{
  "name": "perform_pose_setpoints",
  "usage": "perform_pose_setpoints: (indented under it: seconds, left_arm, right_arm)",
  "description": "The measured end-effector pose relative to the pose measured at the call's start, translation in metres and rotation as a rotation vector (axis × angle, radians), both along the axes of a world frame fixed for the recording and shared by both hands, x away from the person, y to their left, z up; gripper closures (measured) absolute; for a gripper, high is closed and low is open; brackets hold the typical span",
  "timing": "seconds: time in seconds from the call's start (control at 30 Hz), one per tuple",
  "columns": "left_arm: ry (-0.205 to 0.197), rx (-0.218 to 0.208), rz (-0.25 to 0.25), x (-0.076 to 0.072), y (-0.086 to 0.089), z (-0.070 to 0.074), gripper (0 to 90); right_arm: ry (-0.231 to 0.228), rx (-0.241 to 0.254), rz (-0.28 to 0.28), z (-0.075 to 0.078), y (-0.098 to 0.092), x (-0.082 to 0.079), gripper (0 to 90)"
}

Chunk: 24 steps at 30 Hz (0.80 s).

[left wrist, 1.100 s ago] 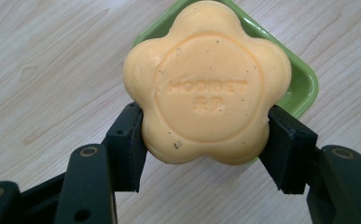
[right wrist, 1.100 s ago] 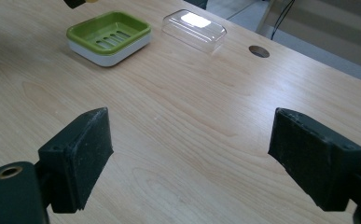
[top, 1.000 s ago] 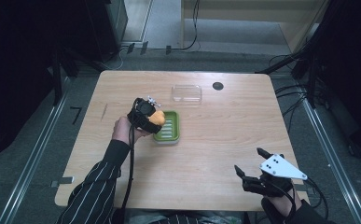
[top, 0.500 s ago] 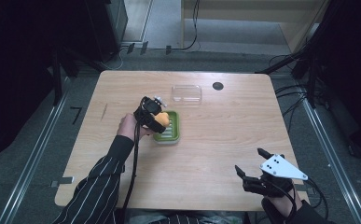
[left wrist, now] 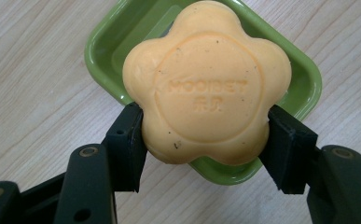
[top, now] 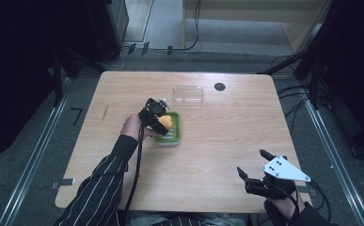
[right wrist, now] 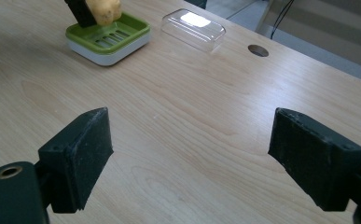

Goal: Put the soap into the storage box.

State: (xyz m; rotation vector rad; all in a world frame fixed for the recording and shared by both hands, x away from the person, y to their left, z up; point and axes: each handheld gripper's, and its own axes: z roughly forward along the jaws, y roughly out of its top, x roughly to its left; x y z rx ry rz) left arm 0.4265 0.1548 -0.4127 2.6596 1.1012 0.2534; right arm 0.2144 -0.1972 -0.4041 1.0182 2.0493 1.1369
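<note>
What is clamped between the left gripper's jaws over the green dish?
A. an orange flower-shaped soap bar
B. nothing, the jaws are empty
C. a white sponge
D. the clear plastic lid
A: in the left gripper view the left gripper pinches the flower-shaped soap from both sides, above the green soap dish.

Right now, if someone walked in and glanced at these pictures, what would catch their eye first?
Most likely the orange flower-shaped soap, pinched between the black jaws of the left claw just above the green soap dish near the middle of the wooden table. Next, the clear plastic lid lying beyond the dish toward the far edge. The right claw waits open over bare wood at the near right corner.
</note>
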Motion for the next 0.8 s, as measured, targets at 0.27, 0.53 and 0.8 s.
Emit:
perform_pose_setpoints:
  seconds: [0.27, 0.53, 0.8]
  left_arm:
    - [0.004, 0.019, -0.015, 0.003, -0.005, -0.006, 39.2]
    - [-0.005, 0.048, -0.048, 0.006, -0.011, -0.009, 39.2]
    - [-0.003, 0.066, -0.078, 0.009, -0.015, -0.013, 39.1]
  right_arm:
    - [-0.001, 0.0, -0.001, 0.0, 0.001, 0.0, 13.6]
    - [0.0, -0.001, -0.001, 0.0, 0.0, 0.0, 13.6]
    - [0.001, -0.004, -0.005, 0.0, -0.001, -0.001, 13.6]
